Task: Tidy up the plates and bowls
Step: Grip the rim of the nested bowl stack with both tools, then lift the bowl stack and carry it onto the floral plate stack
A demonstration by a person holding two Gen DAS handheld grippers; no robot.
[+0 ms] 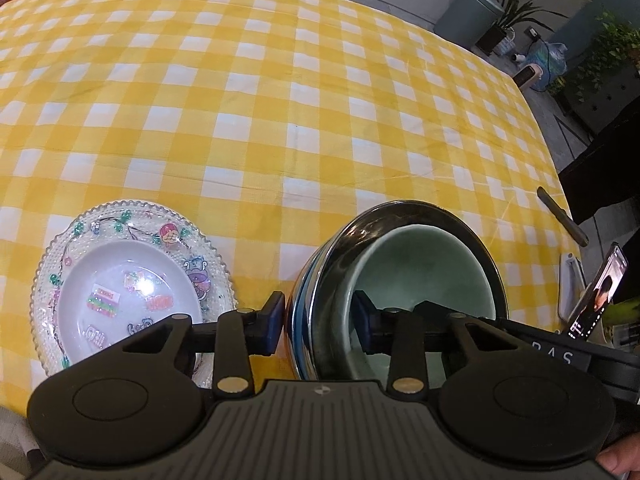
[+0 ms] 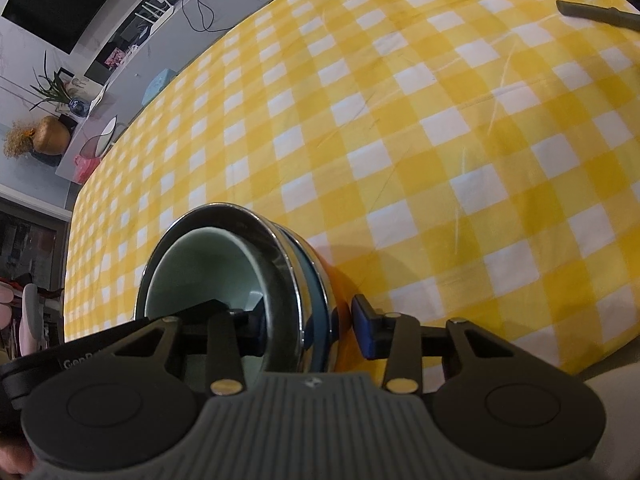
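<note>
Here the left tongs (image 1: 318,320) straddle the near wall of a nest of bowls: one blue pad sits outside the wall, the other inside, spread well apart and not visibly pressing on it. The nest is a pale green ceramic bowl (image 1: 424,272) with a glossy celadon inside, seated in a shiny steel bowl (image 1: 400,216) whose dark mirrored rim rings it; a blue band and an orange patch show on the outer side below the chrome edge. The right tongs (image 2: 312,324) straddle the same stack from the opposite side, one finger dipped inside the green bowl (image 2: 200,264), the other blue pad (image 2: 366,330) outside, a little clear of the steel bowl (image 2: 280,240), so these too stand wide. Just outside the left tongs' outer pad, a clear beaded glass plate (image 1: 192,236) with cartoon stickers carries a white shallow dish (image 1: 120,264). Everything rests on the bench under a yellow-and-white checked cloth (image 1: 280,100). Beyond the stack, off the inner pad's side, a phone (image 1: 600,296) leans upright with its screen lit.
</note>
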